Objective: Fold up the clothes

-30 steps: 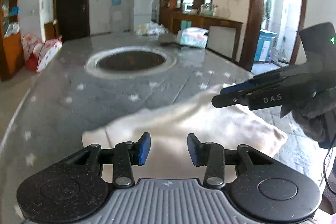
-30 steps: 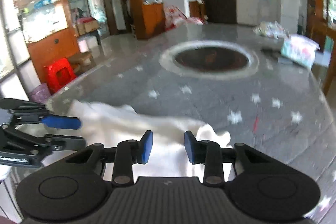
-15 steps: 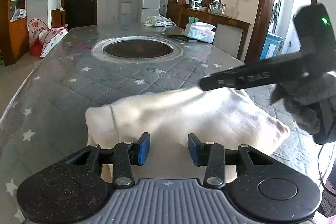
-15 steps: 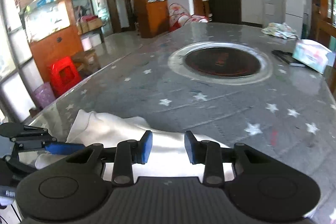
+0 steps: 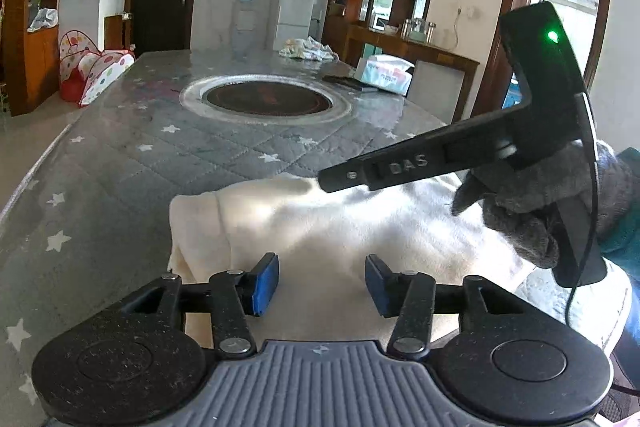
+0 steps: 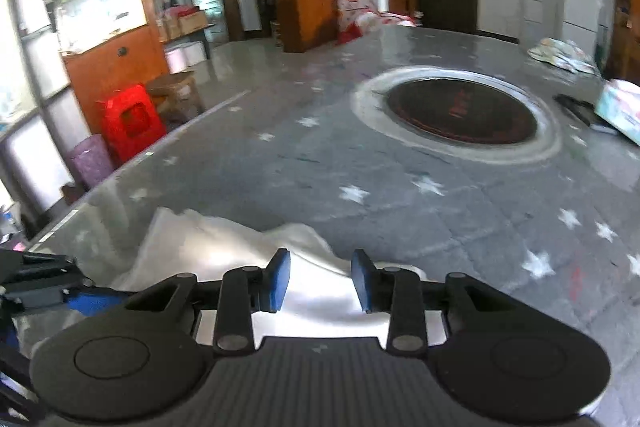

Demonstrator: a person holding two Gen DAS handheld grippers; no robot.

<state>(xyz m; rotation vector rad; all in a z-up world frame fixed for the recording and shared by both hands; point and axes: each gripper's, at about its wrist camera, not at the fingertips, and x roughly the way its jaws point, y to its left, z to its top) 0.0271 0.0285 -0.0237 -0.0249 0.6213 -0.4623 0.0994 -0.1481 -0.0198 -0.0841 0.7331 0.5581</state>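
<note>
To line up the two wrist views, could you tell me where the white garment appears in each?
Left wrist: white garment lies lower centre, just beyond the open left gripper.
Right wrist: white garment lies lower left.
Shared landmark: round inset in the table.

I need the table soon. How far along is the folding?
Partly done: the cream garment lies in a loose bundle on the star-patterned table, with its left edge doubled over. Nothing is in hand: the left gripper and the right gripper are both open above it. Flattening and tidying remain.
</note>
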